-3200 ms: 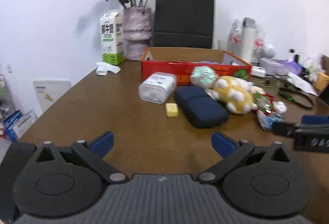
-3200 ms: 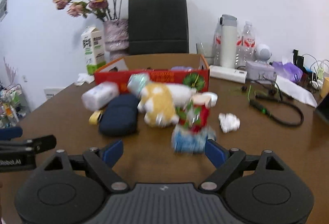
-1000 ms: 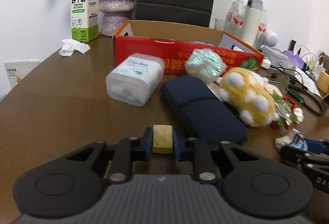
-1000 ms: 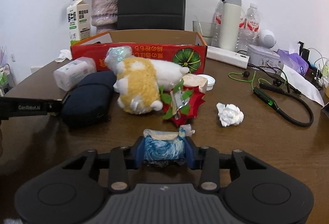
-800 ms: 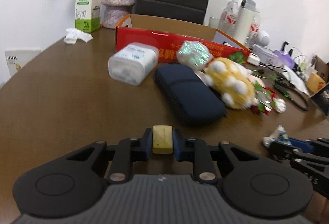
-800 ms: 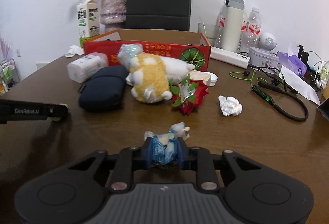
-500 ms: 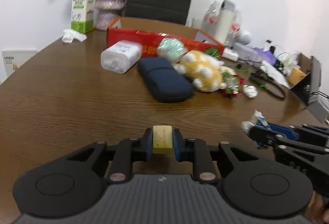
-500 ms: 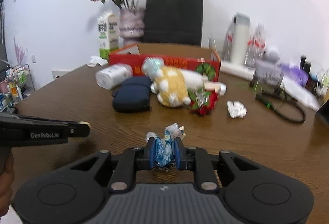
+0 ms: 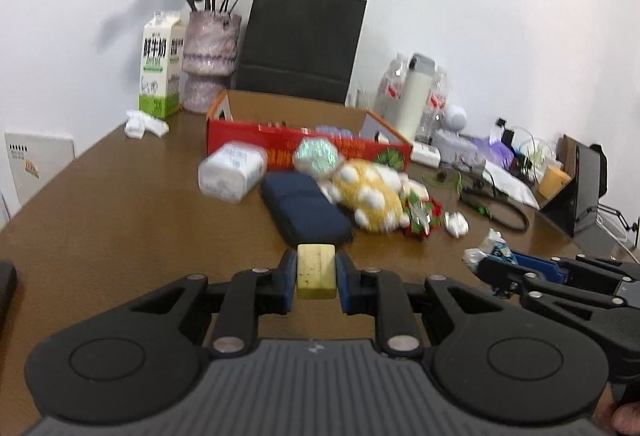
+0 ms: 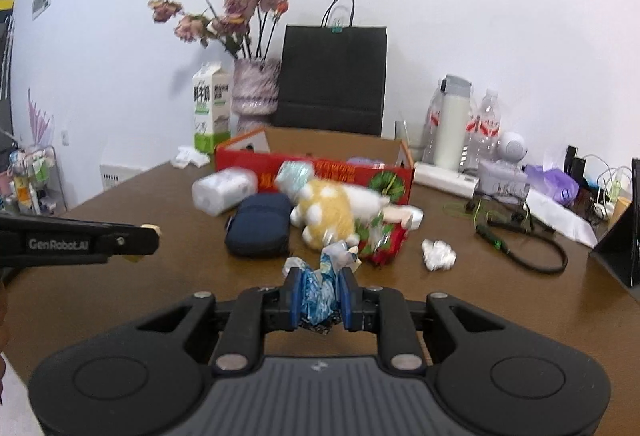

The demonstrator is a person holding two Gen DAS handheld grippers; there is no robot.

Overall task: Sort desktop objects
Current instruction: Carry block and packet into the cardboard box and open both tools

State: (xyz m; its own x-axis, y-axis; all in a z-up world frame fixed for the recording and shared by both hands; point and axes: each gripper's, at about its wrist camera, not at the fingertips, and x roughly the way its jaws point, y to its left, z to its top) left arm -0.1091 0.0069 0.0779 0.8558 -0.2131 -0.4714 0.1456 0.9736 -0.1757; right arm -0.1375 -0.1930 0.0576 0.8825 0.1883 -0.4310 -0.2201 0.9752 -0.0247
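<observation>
Grippers both clenched — the left gripper [image 9: 316, 272] on a small yellow rectangular eraser block [image 9: 315, 270], the right gripper [image 10: 320, 298] on a crumpled blue-and-white plastic wrapper [image 10: 321, 286] — hang over the brown wooden table [image 9: 120, 220], with the open red cardboard box [image 9: 288, 145] straight ahead beyond the clutter.

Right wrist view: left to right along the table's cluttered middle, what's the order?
Clear wipes tub → navy zip pouch → yellow plush toy → red-green foil wrapper → crumpled white tissue → black neckband cable.
</observation>
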